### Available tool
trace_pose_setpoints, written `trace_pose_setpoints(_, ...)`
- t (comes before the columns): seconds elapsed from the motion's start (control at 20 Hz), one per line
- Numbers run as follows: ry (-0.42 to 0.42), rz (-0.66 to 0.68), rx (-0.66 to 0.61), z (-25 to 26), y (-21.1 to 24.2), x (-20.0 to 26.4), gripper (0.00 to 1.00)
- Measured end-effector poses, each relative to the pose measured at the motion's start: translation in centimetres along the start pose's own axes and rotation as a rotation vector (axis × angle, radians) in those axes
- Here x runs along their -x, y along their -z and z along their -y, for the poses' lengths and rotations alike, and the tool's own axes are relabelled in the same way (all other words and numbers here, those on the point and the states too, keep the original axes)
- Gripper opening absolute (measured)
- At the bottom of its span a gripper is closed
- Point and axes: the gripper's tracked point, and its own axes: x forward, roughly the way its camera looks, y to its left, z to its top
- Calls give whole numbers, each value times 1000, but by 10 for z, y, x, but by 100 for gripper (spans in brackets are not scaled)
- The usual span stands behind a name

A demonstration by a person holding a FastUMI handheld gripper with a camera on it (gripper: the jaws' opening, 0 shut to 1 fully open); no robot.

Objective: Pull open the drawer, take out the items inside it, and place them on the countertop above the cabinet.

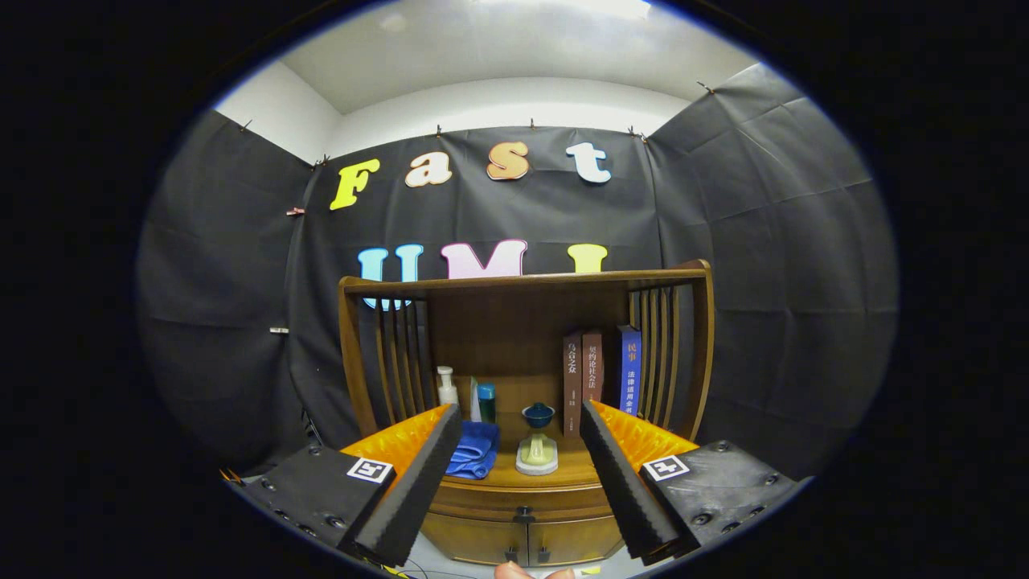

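Below the countertop's front edge, the drawer sits closed, its small dark knob straight ahead and slightly below the gripper, whose fingers are spread wide and hold nothing. Its long axis runs side to side across the cabinet. Its contents are hidden. On the countertop rest a blue cloth and a small stand; books and bottles stand behind.

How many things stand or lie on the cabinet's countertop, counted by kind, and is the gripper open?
Books: 3
Bottles: 2, one white, one teal
Blue cloth: 1
Small stand with dark bowl: 1
Total: 7
Gripper: open, holding nothing, ahead of the shut drawer.
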Motion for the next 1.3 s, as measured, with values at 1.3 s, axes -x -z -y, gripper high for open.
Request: trace_pose_setpoints(1.3, -12, 3, -12, -8, 1, 1, 97)
